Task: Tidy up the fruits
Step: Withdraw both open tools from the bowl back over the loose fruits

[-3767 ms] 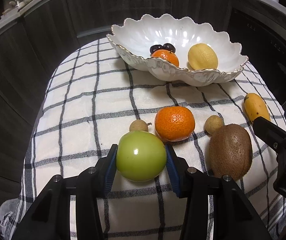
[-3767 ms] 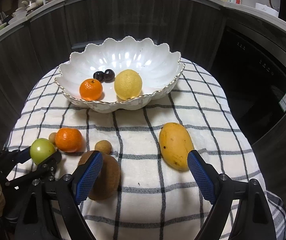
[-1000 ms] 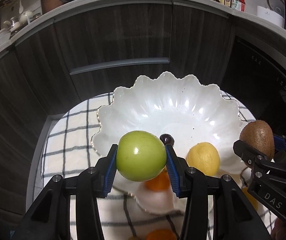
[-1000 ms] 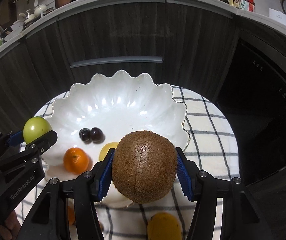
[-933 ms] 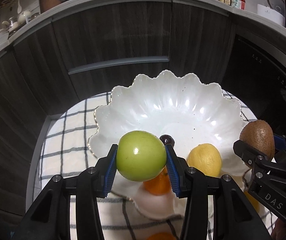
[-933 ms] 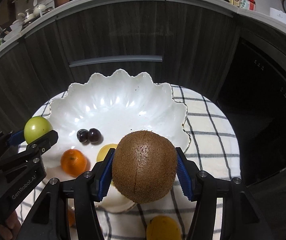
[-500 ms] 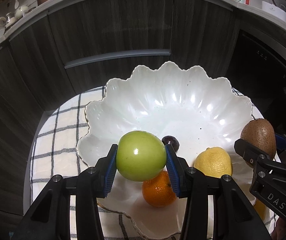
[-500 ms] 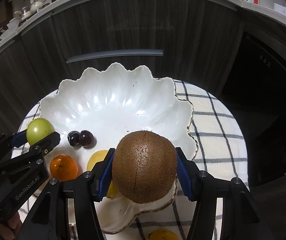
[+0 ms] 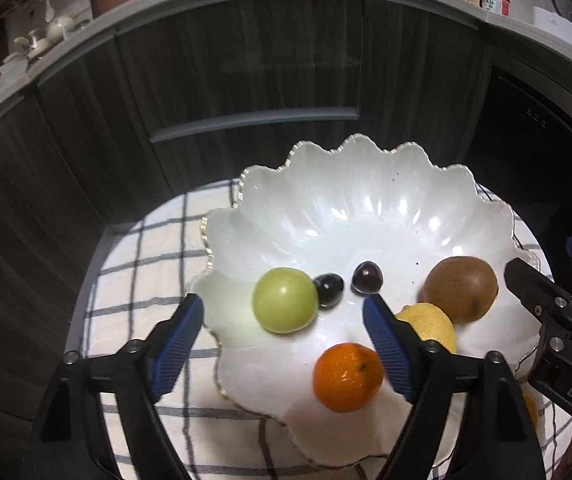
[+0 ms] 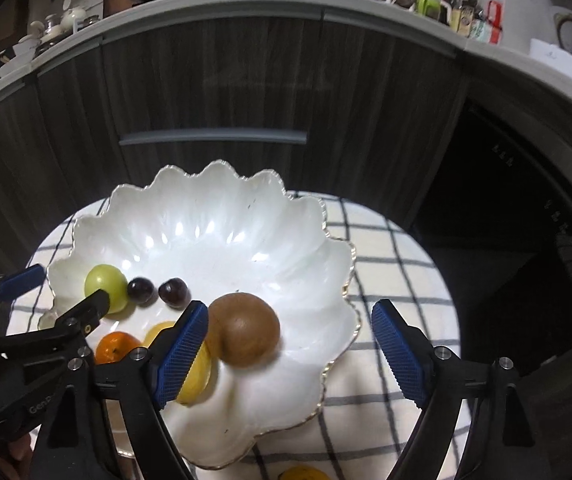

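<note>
Both tongs hang over the bowl (image 9: 366,200), jaws opening, pads clear of fruit. The apple (image 9: 284,300) lies between the left tongs (image 9: 281,336); the kiwi (image 10: 243,330) beside the right tongs' (image 10: 290,344) left pad. Checked cloth (image 10: 386,240) beneath, dark cabinets (image 10: 213,80) beyond.

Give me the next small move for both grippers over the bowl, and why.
Probably lift both straight up and back from the bowl. The left gripper and right gripper have jaws opening with nothing pressed between them; the green apple and kiwi already lie inside. A yellow fruit at the cloth's near edge looks like the next pick.
</note>
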### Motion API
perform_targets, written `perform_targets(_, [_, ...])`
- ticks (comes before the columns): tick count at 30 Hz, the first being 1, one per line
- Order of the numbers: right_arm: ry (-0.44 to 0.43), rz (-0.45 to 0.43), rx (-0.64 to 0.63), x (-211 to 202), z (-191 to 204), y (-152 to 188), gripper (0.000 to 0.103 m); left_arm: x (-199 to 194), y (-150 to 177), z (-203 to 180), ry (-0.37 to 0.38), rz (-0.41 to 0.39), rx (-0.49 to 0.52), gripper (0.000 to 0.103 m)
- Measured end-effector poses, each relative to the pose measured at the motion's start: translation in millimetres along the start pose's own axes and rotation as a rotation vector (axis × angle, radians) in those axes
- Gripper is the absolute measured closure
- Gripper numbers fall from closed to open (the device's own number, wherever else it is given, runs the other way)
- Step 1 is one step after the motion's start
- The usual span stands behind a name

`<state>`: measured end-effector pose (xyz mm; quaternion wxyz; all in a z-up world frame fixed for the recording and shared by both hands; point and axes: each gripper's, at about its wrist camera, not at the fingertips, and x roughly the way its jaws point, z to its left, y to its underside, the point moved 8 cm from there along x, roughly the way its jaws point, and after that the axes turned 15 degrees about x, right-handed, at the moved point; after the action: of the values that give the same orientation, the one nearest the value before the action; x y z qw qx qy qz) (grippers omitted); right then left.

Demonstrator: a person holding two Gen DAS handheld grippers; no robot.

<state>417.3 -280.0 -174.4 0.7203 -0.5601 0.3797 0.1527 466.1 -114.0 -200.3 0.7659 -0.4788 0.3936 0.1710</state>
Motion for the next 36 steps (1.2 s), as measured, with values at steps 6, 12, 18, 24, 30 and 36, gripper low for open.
perform_targets(6, [0.006,-0.016,0.013,-18,-3,2,0.014,-22,0,8,-0.042,-0.026,-0.005,0.003])
perform_targets(12, [-0.012,-0.028,0.024,-46,-7,8,0.014,-50,4,7,-0.05,-0.047,-0.002,0.001])
perform_targets(18, [-0.02,-0.042,0.032,-68,-13,14,0.014,-78,12,2,-0.055,-0.066,-0.001,0.001])
perform_targets(24, [-0.019,-0.05,0.035,-84,-19,20,0.014,-97,20,-3,-0.056,-0.072,-0.002,0.001])
perform_targets(30, [-0.022,-0.055,0.044,-98,-25,27,0.014,-110,27,-9,-0.057,-0.077,-0.002,0.001])
perform_targets(36, [-0.027,-0.051,0.053,-106,-31,35,0.014,-122,34,-14,-0.06,-0.08,0.004,0.001])
